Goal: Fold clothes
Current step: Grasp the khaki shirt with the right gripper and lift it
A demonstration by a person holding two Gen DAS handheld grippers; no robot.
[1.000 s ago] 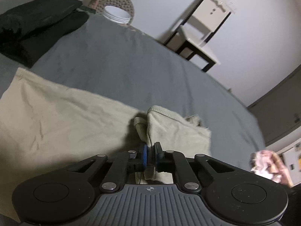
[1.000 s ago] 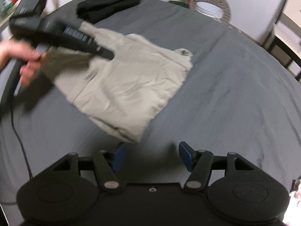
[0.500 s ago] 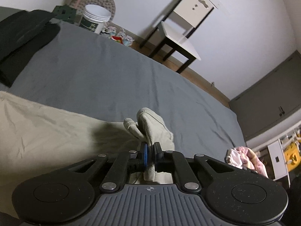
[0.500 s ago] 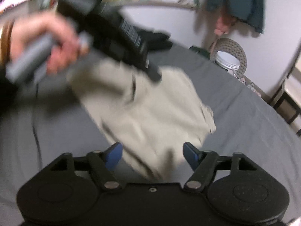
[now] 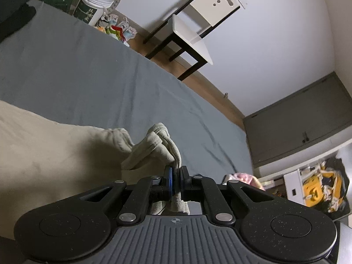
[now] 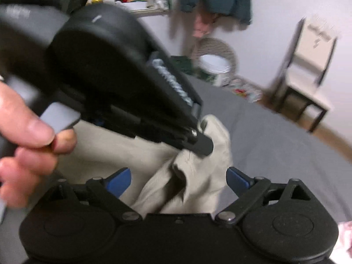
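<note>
A beige garment (image 5: 55,154) lies partly on the grey bed (image 5: 77,77). My left gripper (image 5: 176,180) is shut on a bunched edge of it and holds that edge lifted. In the right wrist view the left gripper (image 6: 198,145) shows close up, held by a hand (image 6: 24,132), with the beige garment (image 6: 193,187) hanging from its tip. My right gripper (image 6: 178,180) is open, its blue pads on either side of the hanging cloth, not closed on it.
Folded black clothes (image 5: 13,15) lie at the bed's far left. A white bucket (image 5: 94,6), small shoes (image 5: 116,28) and a white chair (image 5: 198,28) stand beyond the bed. Pink cloth (image 5: 242,178) lies at the right, by a grey cabinet (image 5: 297,121).
My left gripper has lifted the beige garment's edge higher off the bed. My right gripper has moved in close, so the hanging cloth now sits between its open pads.
</note>
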